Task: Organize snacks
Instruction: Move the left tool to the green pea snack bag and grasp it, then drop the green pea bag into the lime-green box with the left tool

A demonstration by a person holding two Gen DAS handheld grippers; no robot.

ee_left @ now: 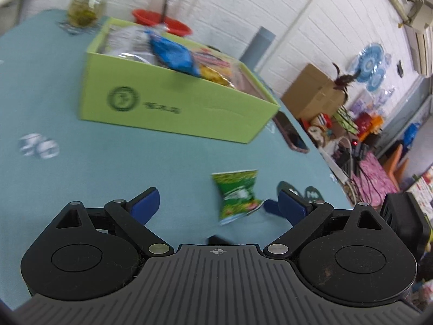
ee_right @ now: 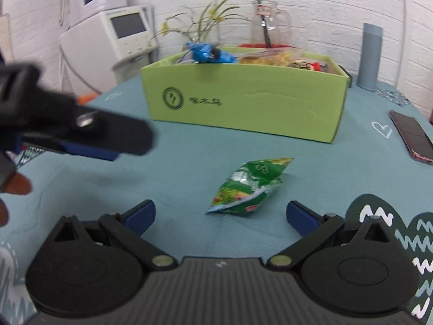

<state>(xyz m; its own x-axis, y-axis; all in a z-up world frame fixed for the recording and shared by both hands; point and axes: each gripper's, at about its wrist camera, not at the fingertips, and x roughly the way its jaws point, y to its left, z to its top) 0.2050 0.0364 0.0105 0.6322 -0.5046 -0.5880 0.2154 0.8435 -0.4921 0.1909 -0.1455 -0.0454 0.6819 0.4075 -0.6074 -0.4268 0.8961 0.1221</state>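
A small green snack bag lies on the teal tablecloth, just ahead of my right gripper, which is open and holds nothing. In the left wrist view the same green bag rests right of centre, close to the right pad of my open, empty left gripper. Behind it stands a light green box, the same box, holding a blue bag and other snack packets. One of the left gripper's fingers reaches in from the left in the right wrist view.
A phone lies right of the box near the table edge. A grey flask, a glass jug and a flower vase stand behind the box. A white machine sits beyond the table. A person's fingertips show at left.
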